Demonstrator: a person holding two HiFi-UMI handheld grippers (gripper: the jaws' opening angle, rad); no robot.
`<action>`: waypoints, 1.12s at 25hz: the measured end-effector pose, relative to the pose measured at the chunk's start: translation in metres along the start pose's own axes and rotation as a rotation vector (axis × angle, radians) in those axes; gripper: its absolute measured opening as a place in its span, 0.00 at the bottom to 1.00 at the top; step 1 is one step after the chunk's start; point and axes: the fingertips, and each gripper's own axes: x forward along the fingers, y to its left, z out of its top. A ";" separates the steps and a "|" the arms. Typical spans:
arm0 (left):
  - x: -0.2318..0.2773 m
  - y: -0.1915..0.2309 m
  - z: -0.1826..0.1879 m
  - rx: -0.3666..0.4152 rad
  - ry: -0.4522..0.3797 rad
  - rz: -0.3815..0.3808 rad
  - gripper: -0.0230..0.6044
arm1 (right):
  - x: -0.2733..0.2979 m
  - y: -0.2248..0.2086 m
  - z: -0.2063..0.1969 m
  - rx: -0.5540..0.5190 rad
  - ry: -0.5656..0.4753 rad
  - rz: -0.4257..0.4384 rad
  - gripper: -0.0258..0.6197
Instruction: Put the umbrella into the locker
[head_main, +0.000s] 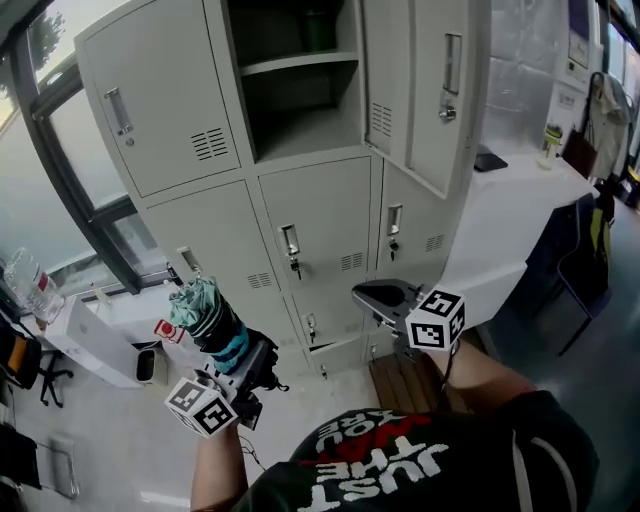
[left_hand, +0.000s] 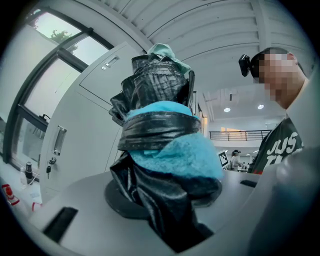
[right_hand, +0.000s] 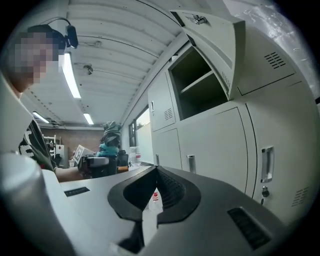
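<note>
Left gripper, clamped on the folded teal-and-black fabric umbrella, holds it in the air below the open compartment of the grey metal locker, so it is better to raise it tip-first over the compartment's lower edge, keeping the empty, closed right gripper aside.

Daylight floods through tall dark-framed window; long ceiling strip light glares. Pale grey metal locker interior shadowed. Fisheye bends edges, corners black.
</note>
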 end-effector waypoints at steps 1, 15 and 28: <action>0.013 -0.001 0.000 0.002 -0.007 0.010 0.33 | -0.002 -0.010 0.001 -0.013 0.007 0.016 0.09; 0.103 0.023 0.035 0.140 -0.010 -0.022 0.33 | 0.025 -0.073 0.006 -0.031 0.017 0.018 0.09; 0.137 0.010 0.181 0.642 -0.053 -0.094 0.33 | 0.060 -0.061 0.055 -0.100 -0.054 -0.048 0.09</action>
